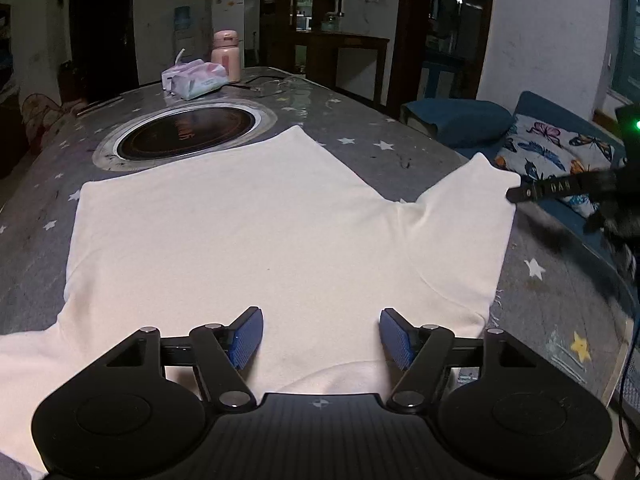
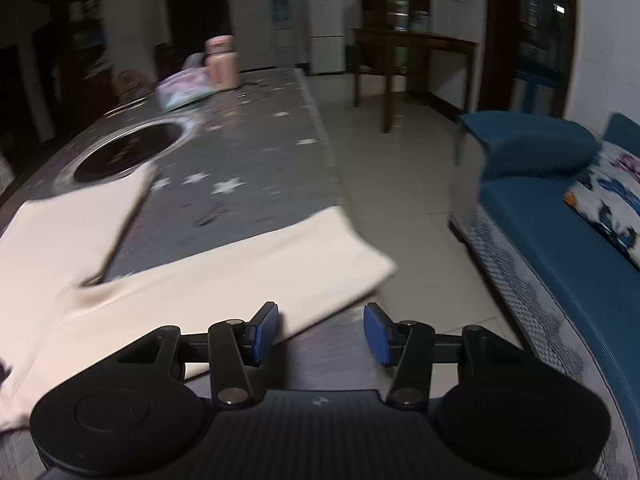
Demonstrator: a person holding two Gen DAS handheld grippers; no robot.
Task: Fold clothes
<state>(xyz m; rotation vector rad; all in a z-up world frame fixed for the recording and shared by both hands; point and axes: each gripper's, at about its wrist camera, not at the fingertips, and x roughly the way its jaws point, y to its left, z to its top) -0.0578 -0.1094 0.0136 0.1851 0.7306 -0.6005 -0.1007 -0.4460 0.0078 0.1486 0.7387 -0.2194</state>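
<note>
cream shirt (image 1: pixel 248 232) flat, both grippers angled down — left gripper (image 1: pixel 321 336), right gripper (image 2: pixel 320 332)

Bare tabletop (image 1: pixel 360 128) beyond the shirt (image 1: pixel 248 232) — only far-end bottle (image 1: pixel 226 56) and tissue pack (image 1: pixel 196 78) obstruct.

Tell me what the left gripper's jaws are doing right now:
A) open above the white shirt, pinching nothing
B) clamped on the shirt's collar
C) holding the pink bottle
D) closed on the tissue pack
A: the left gripper has its blue pads spread apart over the flat white shirt, with no cloth pinched between them.
</note>
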